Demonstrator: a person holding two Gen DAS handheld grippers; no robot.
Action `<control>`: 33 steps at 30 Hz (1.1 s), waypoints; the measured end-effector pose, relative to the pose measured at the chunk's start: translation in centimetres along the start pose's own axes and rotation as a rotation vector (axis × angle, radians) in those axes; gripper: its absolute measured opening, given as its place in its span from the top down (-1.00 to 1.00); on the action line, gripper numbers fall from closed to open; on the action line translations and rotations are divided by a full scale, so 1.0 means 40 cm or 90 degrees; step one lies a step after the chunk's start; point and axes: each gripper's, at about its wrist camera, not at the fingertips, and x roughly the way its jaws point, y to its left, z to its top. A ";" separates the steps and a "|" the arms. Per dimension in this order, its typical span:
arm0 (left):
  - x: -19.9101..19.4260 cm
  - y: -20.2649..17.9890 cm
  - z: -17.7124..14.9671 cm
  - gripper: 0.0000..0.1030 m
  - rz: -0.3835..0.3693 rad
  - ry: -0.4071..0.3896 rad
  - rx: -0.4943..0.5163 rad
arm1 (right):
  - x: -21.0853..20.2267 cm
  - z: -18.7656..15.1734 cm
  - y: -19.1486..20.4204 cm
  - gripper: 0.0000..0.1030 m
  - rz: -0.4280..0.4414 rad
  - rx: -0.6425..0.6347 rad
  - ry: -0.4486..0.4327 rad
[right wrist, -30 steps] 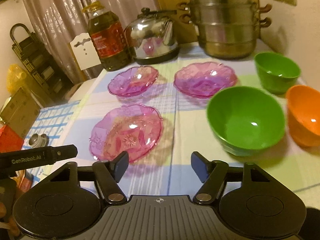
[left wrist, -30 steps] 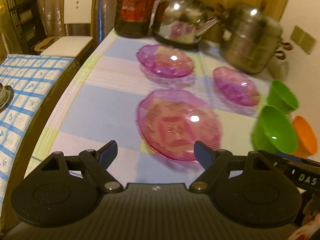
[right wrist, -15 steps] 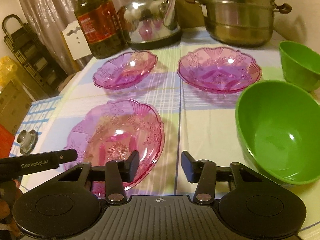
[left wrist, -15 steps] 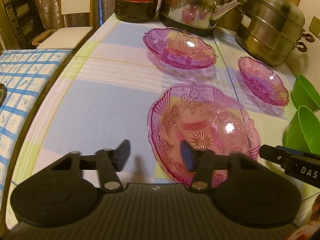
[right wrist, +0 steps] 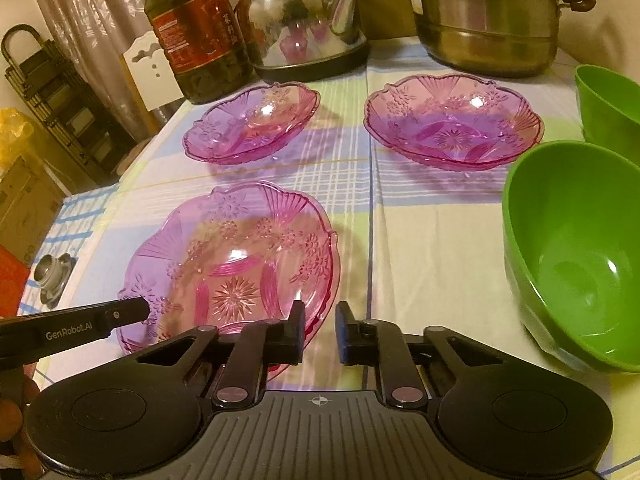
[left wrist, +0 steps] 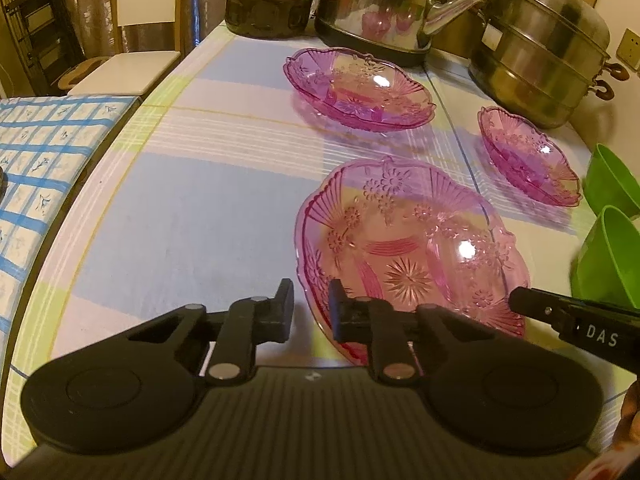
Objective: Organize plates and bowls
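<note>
Both grippers clamp the nearest pink plate (left wrist: 408, 248) by its rim: left gripper (left wrist: 310, 312) jaws nearly closed on the edge at 7 o'clock, right gripper (right wrist: 319, 330) jaws nearly closed on the edge at 5 o'clock. Plate sits on the bench (right wrist: 432, 248). Big green bowl (right wrist: 576, 256) at 3 o'clock of it. Two more pink plates (right wrist: 252, 124) (right wrist: 452, 120) beyond at 12 o'clock, second green bowl (right wrist: 608, 104) at 2. Kettle (right wrist: 308, 20), oil bottle (right wrist: 196, 32), steamer pot (right wrist: 484, 16) along the far edge.

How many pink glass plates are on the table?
3. The near plate lies just before both tools; the far-left plate lies by the oil bottle; the far-right plate lies before the steamer pot. None looks hidden.
</note>
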 end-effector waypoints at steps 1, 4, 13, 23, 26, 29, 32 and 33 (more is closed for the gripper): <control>0.000 -0.003 0.001 0.76 0.000 0.000 0.003 | 0.000 -0.001 0.002 0.74 0.000 0.000 -0.001; -0.003 -0.009 0.000 0.76 0.002 0.003 0.011 | -0.001 -0.001 0.002 0.75 -0.001 0.001 0.000; -0.046 -0.023 0.018 0.76 0.001 -0.004 0.017 | -0.032 0.013 0.004 0.76 0.000 -0.005 -0.020; -0.109 -0.098 0.103 0.76 -0.026 -0.044 0.037 | -0.128 0.081 -0.012 0.76 -0.017 0.002 -0.067; -0.116 -0.137 0.140 0.76 -0.041 -0.058 0.046 | -0.152 0.120 -0.035 0.76 -0.028 0.007 -0.078; -0.113 -0.179 0.174 0.76 -0.055 -0.070 0.053 | -0.171 0.150 -0.064 0.76 -0.038 0.007 -0.091; -0.104 -0.221 0.205 0.77 -0.070 -0.077 0.061 | -0.183 0.177 -0.100 0.76 -0.050 0.008 -0.095; -0.100 -0.236 0.215 0.77 -0.075 -0.078 0.065 | -0.186 0.188 -0.112 0.76 -0.054 0.008 -0.096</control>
